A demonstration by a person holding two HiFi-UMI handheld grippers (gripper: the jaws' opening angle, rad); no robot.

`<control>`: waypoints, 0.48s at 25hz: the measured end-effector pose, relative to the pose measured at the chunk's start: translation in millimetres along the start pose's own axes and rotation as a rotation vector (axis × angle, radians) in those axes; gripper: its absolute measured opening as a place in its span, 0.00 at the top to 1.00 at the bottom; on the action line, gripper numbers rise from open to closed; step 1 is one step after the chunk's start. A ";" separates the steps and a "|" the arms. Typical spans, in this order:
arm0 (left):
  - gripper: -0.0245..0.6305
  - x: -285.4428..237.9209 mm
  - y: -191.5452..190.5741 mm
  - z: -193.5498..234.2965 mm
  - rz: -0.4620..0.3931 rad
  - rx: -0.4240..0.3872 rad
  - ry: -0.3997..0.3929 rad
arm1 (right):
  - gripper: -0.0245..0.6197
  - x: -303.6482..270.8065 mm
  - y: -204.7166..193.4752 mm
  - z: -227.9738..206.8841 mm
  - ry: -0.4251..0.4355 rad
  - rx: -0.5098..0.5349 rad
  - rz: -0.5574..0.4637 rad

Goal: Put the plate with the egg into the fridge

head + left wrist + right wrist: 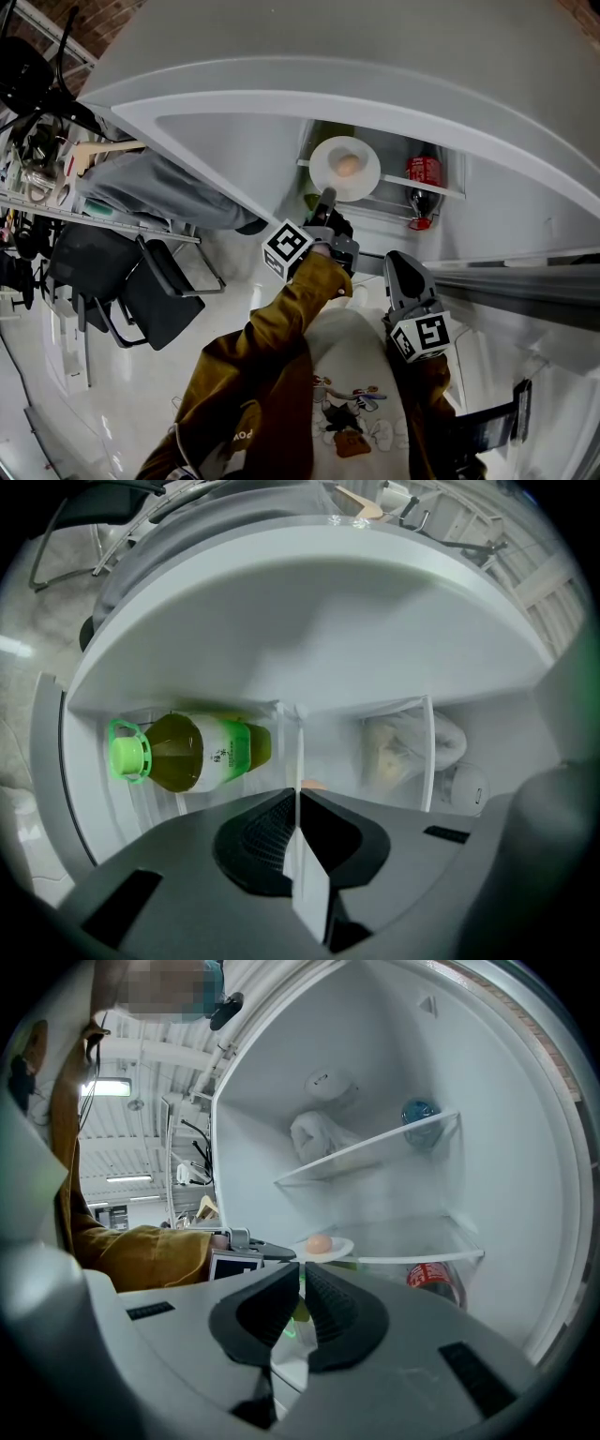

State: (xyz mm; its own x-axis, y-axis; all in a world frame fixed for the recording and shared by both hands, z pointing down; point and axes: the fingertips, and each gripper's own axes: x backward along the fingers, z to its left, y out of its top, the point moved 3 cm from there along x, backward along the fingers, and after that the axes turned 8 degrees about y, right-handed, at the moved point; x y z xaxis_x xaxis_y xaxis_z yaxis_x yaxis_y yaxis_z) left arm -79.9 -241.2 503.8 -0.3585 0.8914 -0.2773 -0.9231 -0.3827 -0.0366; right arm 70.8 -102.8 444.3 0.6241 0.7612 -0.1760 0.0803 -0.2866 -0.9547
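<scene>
A white plate [361, 178] carrying a brown egg [346, 165] hangs level at the mouth of the open fridge, just above a glass shelf [441, 187]. My left gripper [325, 197] is shut on the plate's near rim. In the left gripper view the plate [305, 874] shows edge-on, pinched between the jaws of the left gripper [298, 801]. The right gripper view shows the plate [333, 1249] and egg [319, 1242] beside the shelf edge. My right gripper [398, 264] is held lower and to the right, outside the fridge. Seen in its own view, the right gripper [302, 1277] is shut and holds nothing.
A red soda bottle [424, 178] lies under the shelf, and a green tea bottle [187, 752] lies in the fridge too. A white bag [314, 1133] and a blue object [419, 1112] sit on the upper shelf [375, 1155]. Black chairs [141, 281] stand at the left.
</scene>
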 end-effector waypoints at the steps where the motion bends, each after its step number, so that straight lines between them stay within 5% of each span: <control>1: 0.93 -0.7 0.3 -0.4 -0.002 0.002 -0.001 | 0.95 0.2 0.0 -0.1 -0.001 0.000 0.000; 12: 0.93 -6.2 3.9 -0.2 -0.016 0.017 0.004 | 0.95 0.1 0.6 -6.0 -0.024 -0.019 -0.009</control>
State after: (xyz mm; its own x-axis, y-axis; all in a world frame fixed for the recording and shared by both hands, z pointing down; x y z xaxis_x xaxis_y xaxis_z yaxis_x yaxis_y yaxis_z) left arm -81.3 -248.3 505.1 -0.3429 0.8964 -0.2808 -0.9311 -0.3639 -0.0247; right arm 75.6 -106.4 445.2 0.6041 0.7778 -0.1732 0.1010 -0.2903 -0.9516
